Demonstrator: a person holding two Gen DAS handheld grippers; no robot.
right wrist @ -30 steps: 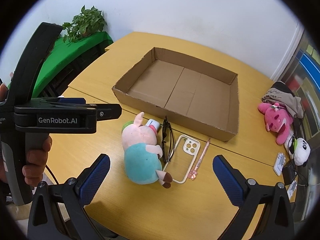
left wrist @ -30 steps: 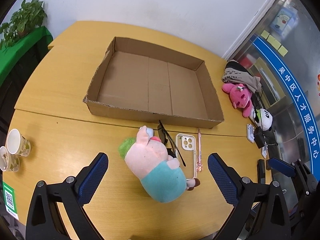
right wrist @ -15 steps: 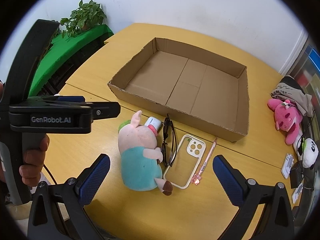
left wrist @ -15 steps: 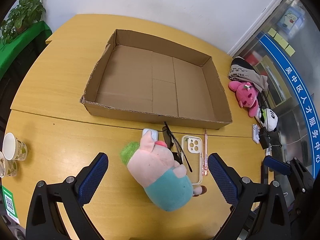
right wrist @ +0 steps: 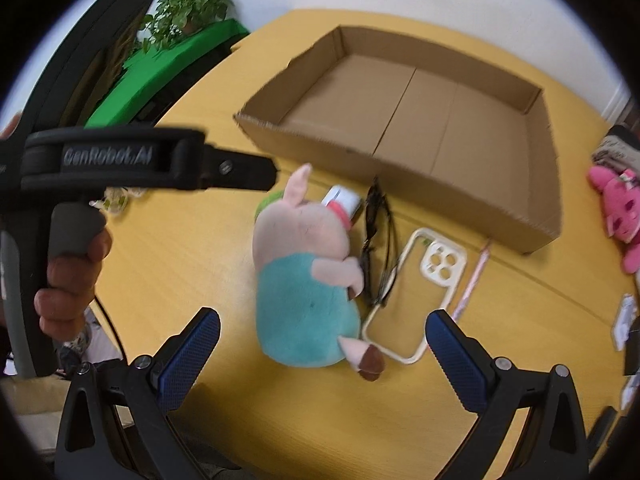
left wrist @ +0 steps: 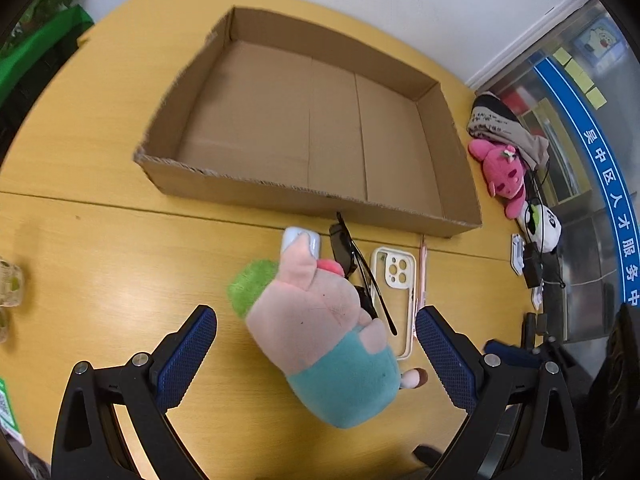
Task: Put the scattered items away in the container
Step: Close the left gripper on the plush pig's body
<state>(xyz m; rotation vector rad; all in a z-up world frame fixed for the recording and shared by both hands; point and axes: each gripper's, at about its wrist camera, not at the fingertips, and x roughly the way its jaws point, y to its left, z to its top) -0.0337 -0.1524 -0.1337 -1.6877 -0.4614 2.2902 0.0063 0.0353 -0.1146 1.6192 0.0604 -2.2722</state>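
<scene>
Between the wide-spread jaws of the left gripper lies the plush pig, untouched; cardboard box at 12 o'clock. Right gripper likewise gapes around it, holding nothing.

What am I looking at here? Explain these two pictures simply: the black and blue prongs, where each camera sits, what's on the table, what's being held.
No robot here: a person holds a hand tool in each hand, each with two blue-padded fingers and a wide-angle camera looking along them. One picture comes from the left gripper, the other from the right gripper; the right view also shows the left tool from the side. Both are open and hold nothing. On the yellow wooden table sits an empty shallow cardboard box. In front of it lie a pink plush pig in teal trousers, black sunglasses, a cream phone case and a pink pen. Off to one side are a pink plush toy and a panda plush.
</scene>
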